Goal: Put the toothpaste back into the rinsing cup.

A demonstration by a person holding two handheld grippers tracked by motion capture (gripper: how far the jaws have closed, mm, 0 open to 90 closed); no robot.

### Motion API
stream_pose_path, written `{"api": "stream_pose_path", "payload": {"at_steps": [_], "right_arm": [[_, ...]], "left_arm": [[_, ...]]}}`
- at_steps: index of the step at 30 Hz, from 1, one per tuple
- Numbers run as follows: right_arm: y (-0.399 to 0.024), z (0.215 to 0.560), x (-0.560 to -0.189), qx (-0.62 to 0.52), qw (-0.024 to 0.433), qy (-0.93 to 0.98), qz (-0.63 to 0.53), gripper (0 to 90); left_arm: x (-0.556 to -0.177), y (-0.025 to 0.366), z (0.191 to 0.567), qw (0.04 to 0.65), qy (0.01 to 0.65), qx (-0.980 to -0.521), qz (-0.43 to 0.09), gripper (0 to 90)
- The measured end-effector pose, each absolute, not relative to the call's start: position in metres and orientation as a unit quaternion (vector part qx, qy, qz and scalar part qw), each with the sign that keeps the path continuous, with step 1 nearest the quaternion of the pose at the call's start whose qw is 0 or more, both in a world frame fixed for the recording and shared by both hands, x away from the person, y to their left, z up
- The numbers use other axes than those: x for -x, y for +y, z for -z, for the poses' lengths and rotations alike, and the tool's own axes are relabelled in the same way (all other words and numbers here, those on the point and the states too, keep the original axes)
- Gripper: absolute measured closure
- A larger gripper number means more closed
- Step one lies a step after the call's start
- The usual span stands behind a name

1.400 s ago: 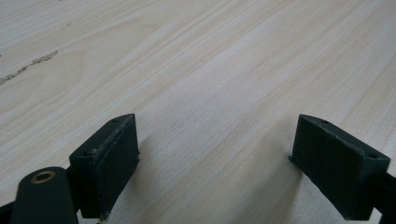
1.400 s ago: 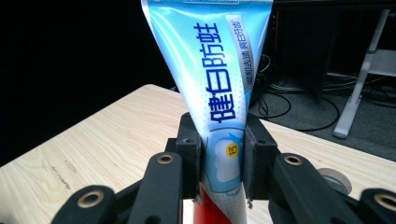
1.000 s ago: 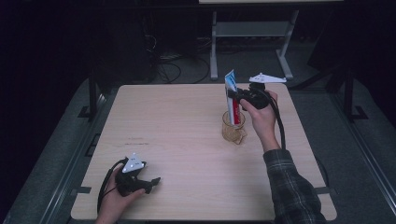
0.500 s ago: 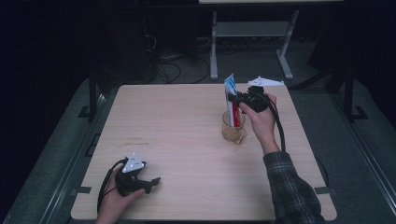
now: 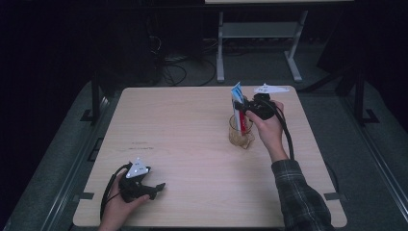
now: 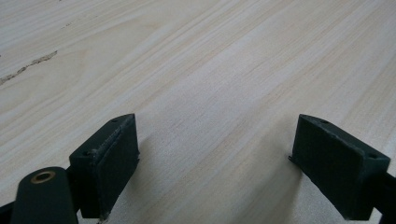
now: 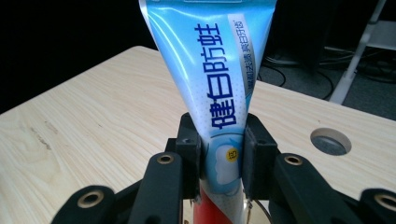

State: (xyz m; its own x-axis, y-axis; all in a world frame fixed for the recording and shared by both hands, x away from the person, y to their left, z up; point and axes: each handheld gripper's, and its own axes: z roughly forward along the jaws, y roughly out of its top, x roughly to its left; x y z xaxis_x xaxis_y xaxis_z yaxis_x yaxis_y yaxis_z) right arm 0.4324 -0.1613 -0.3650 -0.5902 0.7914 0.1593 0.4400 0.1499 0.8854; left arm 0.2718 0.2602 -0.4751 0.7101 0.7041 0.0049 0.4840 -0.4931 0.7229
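A blue and white toothpaste tube (image 7: 212, 88) with a red lower end stands upright between the jaws of my right gripper (image 7: 219, 161), which is shut on it. In the high view that tube (image 5: 236, 103) sticks up out of a clear glass cup (image 5: 239, 132) on the right half of the wooden table (image 5: 192, 120), with my right gripper (image 5: 246, 109) on its upper part. My left gripper (image 5: 161, 186) rests on the table near the front left edge. Its jaws stand wide apart over bare wood, around the left gripper (image 6: 215, 154) nothing is held.
A round cable hole (image 7: 330, 141) is cut into the table top beyond the tube. A white metal stand (image 5: 260, 43) and cables lie on the dark floor behind the table. Dark rails run along both table sides.
My right hand with the tube has shifted slightly; the white plate on that gripper has tilted back toward the far edge. The left gripper has stayed put.
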Motion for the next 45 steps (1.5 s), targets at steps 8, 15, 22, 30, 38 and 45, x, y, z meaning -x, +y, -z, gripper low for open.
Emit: {"api": "stream_pose_path", "payload": {"at_steps": [8,15,22,30,38,45], "right_arm": [[-0.163,0.379,-0.432,-0.424,0.166,0.744,-0.489,71.8],[-0.163,0.379,-0.432,-0.421,0.167,0.749,-0.484,71.7],[-0.163,0.380,-0.432,-0.422,0.165,0.752,-0.478,71.2],[-0.162,0.380,-0.432,-0.419,0.163,0.755,-0.477,69.6],[-0.164,0.378,-0.432,-0.419,0.161,0.747,-0.491,50.5],[-0.170,0.379,-0.429,-0.418,0.156,0.754,-0.482,41.1]], "left_arm": [[-0.272,0.260,0.475,0.363,0.349,-0.851,-0.152,13.4],[-0.272,0.260,0.475,0.363,0.349,-0.851,-0.152,13.4],[-0.272,0.260,0.475,0.363,0.349,-0.851,-0.152,13.4],[-0.272,0.260,0.475,0.363,0.349,-0.850,-0.152,13.4],[-0.272,0.260,0.475,0.363,0.350,-0.850,-0.153,13.4],[-0.272,0.260,0.475,0.364,0.350,-0.849,-0.153,13.4]]}}
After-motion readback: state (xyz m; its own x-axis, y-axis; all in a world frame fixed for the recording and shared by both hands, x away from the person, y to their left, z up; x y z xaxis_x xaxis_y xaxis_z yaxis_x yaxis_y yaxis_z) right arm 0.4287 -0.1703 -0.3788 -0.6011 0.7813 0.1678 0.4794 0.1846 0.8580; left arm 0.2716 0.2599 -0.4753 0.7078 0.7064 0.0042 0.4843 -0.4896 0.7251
